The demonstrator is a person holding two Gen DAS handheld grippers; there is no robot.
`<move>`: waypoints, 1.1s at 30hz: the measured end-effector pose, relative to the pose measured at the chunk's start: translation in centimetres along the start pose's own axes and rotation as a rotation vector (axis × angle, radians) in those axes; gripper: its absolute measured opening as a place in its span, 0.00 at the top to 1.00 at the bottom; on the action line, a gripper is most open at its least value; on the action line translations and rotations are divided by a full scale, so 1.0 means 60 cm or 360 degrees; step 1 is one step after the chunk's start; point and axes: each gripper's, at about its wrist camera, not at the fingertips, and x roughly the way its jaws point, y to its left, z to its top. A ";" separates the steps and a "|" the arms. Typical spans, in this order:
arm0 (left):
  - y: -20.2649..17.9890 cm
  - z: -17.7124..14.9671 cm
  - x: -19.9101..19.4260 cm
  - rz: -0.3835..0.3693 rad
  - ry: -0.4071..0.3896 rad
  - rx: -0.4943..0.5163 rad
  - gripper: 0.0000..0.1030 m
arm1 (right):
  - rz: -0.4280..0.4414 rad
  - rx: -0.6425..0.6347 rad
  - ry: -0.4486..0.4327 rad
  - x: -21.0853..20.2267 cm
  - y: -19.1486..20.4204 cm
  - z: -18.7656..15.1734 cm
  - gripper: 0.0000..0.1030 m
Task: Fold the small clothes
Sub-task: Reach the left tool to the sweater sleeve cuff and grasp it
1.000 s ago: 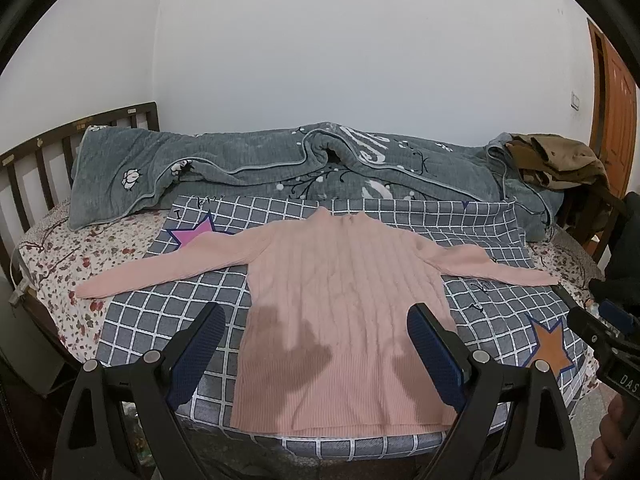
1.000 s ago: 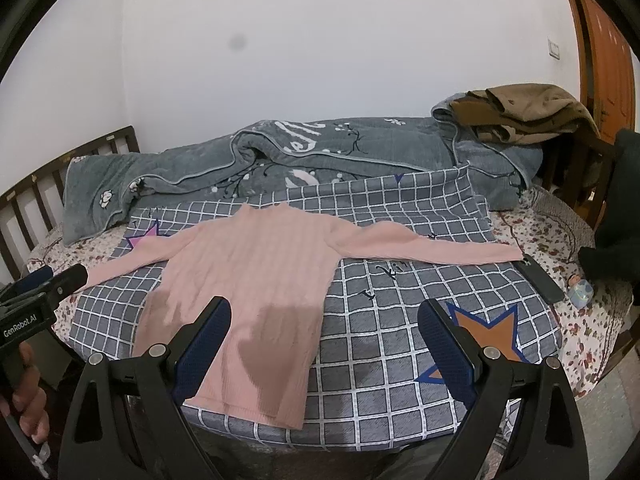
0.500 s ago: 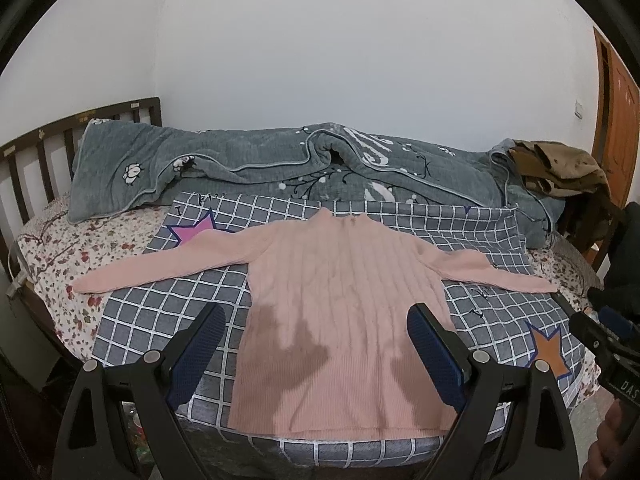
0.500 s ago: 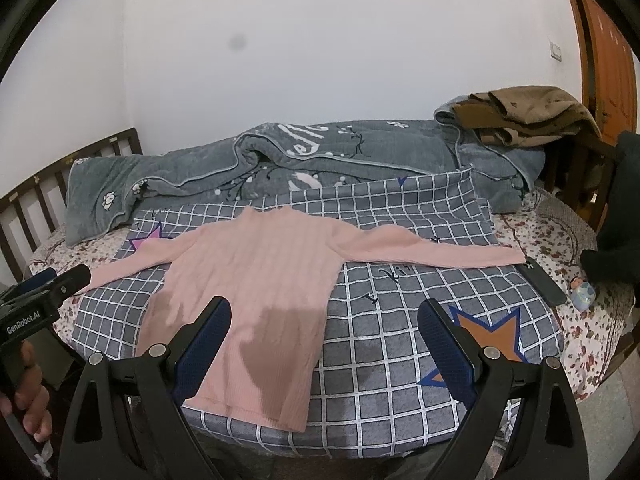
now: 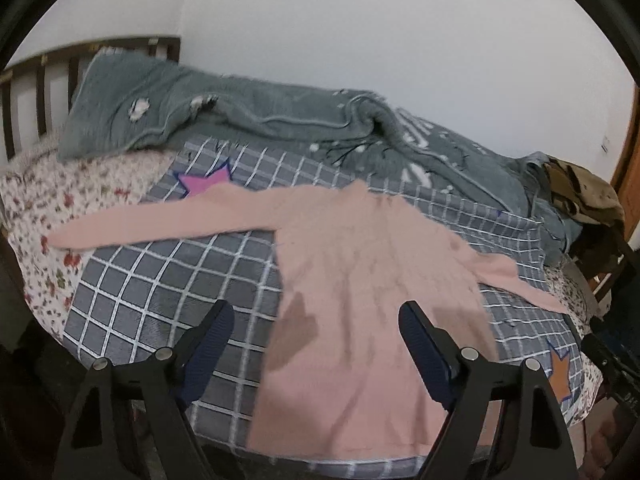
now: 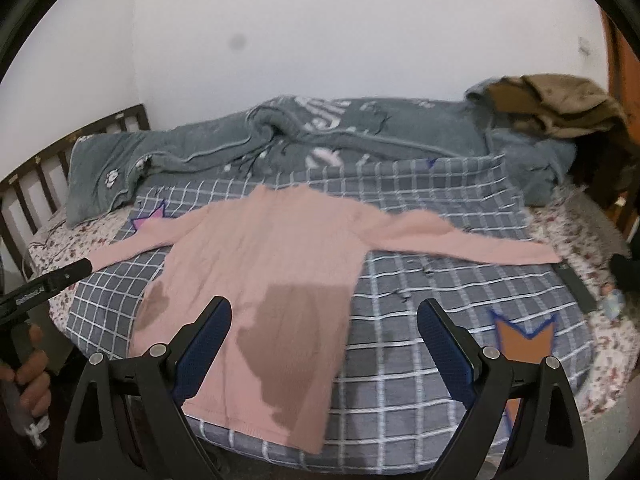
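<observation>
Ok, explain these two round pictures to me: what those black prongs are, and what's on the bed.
No robot here: a person carries a hand-held gripper in each hand, each with a fisheye camera looking along its two fingers. One picture is from the left hand-held gripper, whose jaws are closing with nothing between them; the other from the right hand-held gripper, open and empty. A pink sweater lies flat, sleeves spread, on a checked blanket. A grey quilt is bunched behind. Nothing is held yet.
</observation>
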 end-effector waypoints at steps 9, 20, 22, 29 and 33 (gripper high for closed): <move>0.158 0.014 0.115 0.0105 0.0114 -0.0186 0.33 | 0.0002 -0.0211 -0.0011 0.100 0.081 0.000 0.13; 0.327 0.028 0.207 0.0211 0.0106 -0.0509 0.33 | 0.0047 -0.0215 -0.0005 0.190 0.119 -0.008 0.13; 0.353 0.029 0.216 0.0233 0.0079 -0.0572 0.36 | 0.0044 -0.0202 0.0009 0.202 0.119 -0.007 0.13; 0.436 0.036 0.224 0.0430 -0.0004 -0.0709 0.41 | 0.0018 -0.0161 0.0040 0.236 0.111 0.000 0.13; 0.501 0.043 0.219 0.0478 -0.0054 -0.0867 0.42 | 0.0004 -0.0165 0.0046 0.253 0.104 0.011 0.13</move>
